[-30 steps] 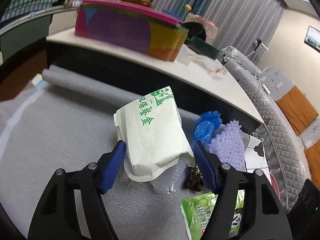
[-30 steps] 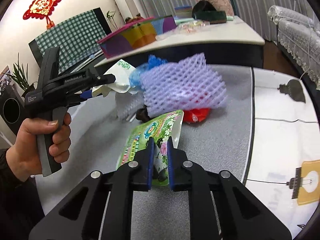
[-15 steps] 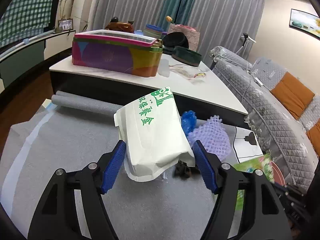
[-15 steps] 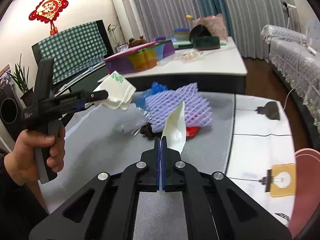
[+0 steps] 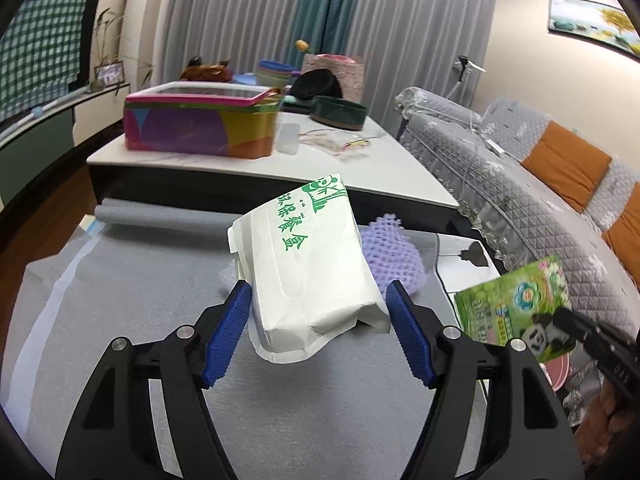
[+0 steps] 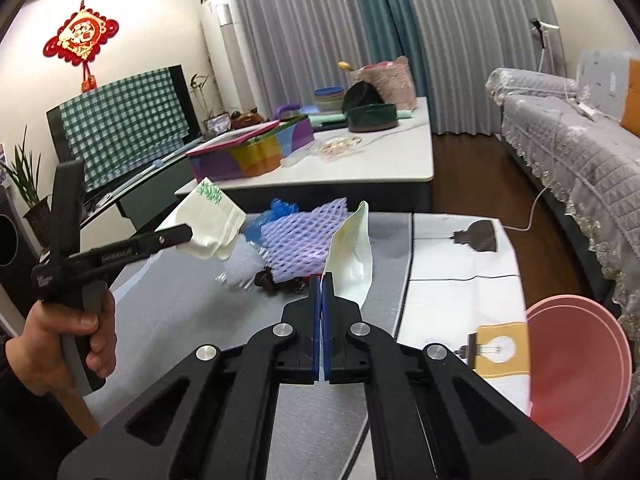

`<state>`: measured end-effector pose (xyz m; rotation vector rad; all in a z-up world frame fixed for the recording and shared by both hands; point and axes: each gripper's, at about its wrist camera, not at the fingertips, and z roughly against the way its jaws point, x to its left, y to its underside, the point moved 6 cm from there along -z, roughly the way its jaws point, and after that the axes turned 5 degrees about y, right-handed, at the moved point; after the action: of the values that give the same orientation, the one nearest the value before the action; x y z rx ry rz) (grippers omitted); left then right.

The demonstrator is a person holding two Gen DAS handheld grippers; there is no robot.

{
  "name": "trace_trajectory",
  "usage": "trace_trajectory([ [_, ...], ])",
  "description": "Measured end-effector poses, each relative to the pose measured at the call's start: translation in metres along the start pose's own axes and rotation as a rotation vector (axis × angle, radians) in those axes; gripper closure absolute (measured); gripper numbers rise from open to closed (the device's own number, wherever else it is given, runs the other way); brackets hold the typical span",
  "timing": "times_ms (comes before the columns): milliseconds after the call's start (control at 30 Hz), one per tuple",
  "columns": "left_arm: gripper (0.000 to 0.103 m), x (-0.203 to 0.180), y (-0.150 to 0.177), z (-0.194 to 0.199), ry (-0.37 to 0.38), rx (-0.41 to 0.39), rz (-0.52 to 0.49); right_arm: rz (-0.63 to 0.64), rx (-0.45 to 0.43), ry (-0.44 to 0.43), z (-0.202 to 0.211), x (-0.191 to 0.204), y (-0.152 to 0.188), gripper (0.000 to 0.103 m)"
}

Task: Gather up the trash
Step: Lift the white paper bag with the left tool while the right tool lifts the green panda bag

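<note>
Low bench point(image 5: 120, 320) under a grey cover, trash heaped toward its far end; behind it a white table point(image 6: 360, 160) with a colourful box point(image 5: 200, 128).

Left gripper point(image 5: 318, 326) raised above the bench, level and pointing toward the table, clenched on a white paper meal box point(image 5: 308, 264) printed in green, blue pads pressed to both sides, the box clear of the cover. Right gripper point(image 6: 322, 292) also lifted, pads squeezed tight on the lower edge of a green snack pouch point(image 6: 352, 248), which stands upright above the fingertips.

Only from the right wrist: bare hand point(image 6: 60, 340) wrapped around the left handle at the left edge, pink basin point(image 6: 576, 376) low on the right, purple foam net point(image 6: 300, 236) with a blue scrap point(image 6: 280, 212) and dark bits in the heap, pouch showing its pale back.

Only from the left wrist: the pouch's printed green front with a panda point(image 5: 516, 308), held at the right edge; grey quilted sofa point(image 5: 540, 184) with orange cushions.
</note>
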<state>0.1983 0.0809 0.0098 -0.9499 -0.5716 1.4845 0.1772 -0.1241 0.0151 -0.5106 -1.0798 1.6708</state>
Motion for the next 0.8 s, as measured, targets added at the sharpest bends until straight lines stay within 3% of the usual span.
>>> trace_trajectory([
  [567,0.035,-0.044,0.002,0.008,0.077,-0.013,-0.074,0.062,-0.066,0.127,0.046,-0.024,-0.039,0.102],
  [800,0.036,-0.061,0.003,0.005,0.109,-0.013,-0.1,0.06,-0.093,0.212,0.056,-0.061,-0.042,0.102],
])
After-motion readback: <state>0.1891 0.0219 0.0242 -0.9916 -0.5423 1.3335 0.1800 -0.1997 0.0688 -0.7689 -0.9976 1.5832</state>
